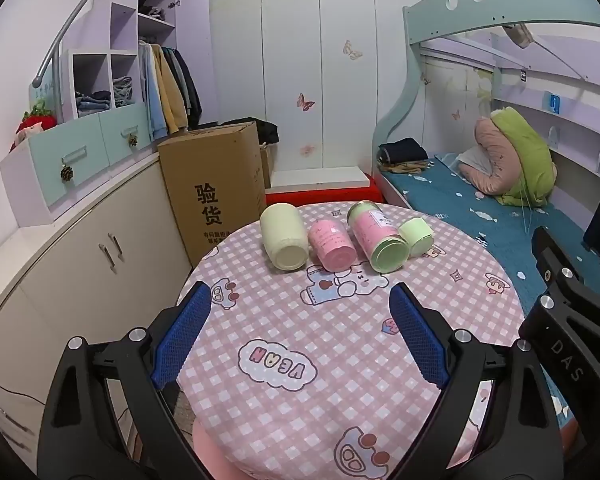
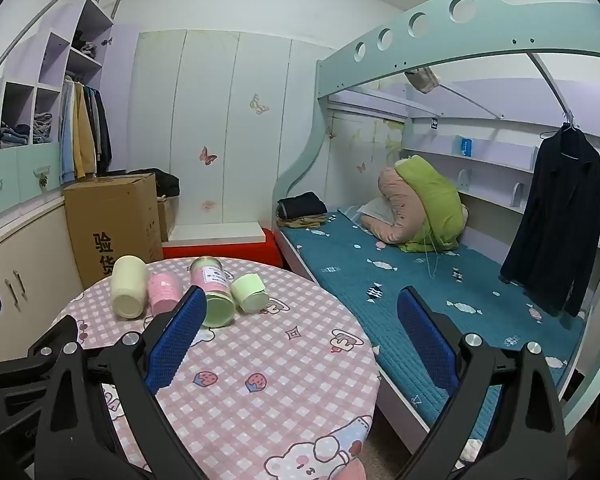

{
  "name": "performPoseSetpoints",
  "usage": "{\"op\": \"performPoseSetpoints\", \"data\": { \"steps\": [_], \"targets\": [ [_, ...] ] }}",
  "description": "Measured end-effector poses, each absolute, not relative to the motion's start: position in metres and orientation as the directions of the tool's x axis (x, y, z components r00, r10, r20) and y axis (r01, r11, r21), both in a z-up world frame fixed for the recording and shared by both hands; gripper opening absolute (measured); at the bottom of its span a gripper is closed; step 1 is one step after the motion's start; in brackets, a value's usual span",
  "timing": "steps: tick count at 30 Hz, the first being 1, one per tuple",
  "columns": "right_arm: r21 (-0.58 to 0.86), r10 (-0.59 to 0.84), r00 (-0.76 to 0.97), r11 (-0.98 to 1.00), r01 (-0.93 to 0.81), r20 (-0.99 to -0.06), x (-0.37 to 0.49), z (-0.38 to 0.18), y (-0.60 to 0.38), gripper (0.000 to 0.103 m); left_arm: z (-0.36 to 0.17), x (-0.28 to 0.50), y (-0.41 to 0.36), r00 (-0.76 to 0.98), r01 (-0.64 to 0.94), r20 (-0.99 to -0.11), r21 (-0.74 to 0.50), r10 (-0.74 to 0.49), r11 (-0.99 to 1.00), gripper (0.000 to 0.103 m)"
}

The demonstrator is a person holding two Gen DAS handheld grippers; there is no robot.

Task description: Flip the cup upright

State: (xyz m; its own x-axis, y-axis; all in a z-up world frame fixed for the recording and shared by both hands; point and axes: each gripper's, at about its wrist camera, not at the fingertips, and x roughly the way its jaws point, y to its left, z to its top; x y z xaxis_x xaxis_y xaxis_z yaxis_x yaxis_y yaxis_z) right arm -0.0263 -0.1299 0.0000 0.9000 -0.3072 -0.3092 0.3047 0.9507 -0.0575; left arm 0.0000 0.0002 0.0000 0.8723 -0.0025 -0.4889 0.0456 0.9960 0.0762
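Big black characters "验货" are being shown on the front of the cardboard box (image 1: pixel 216 188) at about 10 o'clock from the table; the smaller line under them is too blurry to be read. "VEAN" is being displayed upside down in a cloud shape on the tablecloth (image 1: pixel 278 364). "DAS" is being seen on the right gripper (image 1: pixel 568 354) body at 3 o'clock. The tall pink cup's (image 1: pixel 374 236) label is unreadable.

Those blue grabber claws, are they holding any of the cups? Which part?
Nothing is held. The left gripper and right gripper are both open and empty, short of the four cups lying on their sides on the table, such as the cream cup.
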Motion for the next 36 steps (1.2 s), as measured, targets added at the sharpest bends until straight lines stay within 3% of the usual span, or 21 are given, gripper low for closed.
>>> {"op": "performPoseSetpoints", "data": {
  "steps": [36],
  "targets": [
    [-0.058, -0.312, 0.899, 0.949, 0.309, -0.308, -0.0209, -0.0050, -0.1372, 0.093, -0.0013, 0.0046, -0.0021, 0.870, 0.051, -0.493, 0.082, -0.004, 0.995, 0.091]
  ]
}}
